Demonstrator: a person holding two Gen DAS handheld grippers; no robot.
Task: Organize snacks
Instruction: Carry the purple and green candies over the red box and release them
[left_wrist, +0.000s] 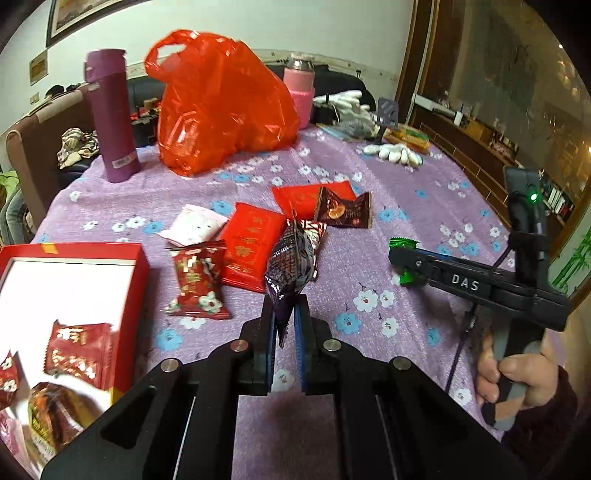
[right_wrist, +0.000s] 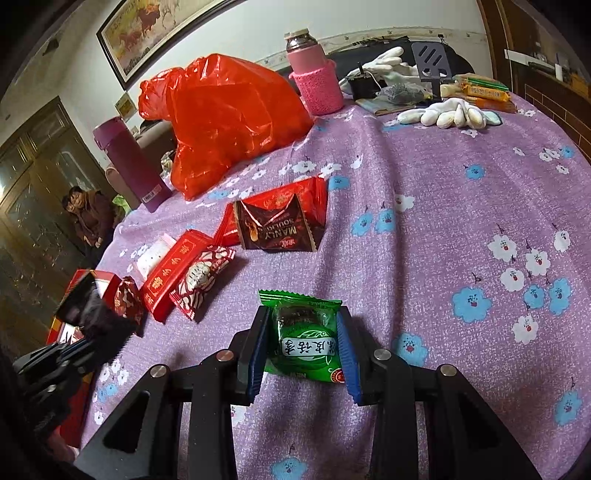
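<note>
My left gripper (left_wrist: 284, 308) is shut on the tail of a dark purple snack packet (left_wrist: 291, 258), which stands up above the flowered cloth. To its left lies an open red box (left_wrist: 136, 280) with a white inside and several red and brown snacks in it. My right gripper (right_wrist: 303, 314) is shut on a green snack packet (right_wrist: 306, 339) low over the cloth. In the left wrist view the right gripper (left_wrist: 400, 260) is at the right, a hand on its handle. In the right wrist view the left gripper (right_wrist: 92, 314) is a blur by the red box (right_wrist: 105, 282).
Loose on the purple tablecloth (right_wrist: 443, 221) lie red packets (left_wrist: 249, 243), a brown packet (right_wrist: 277, 229) and a white-pink one (left_wrist: 194, 225). Behind stand a red plastic bag (left_wrist: 221, 110), a purple flask (left_wrist: 112, 118), a pink-sleeved jar (right_wrist: 317, 74) and white gloves (right_wrist: 443, 114). People sit at far left.
</note>
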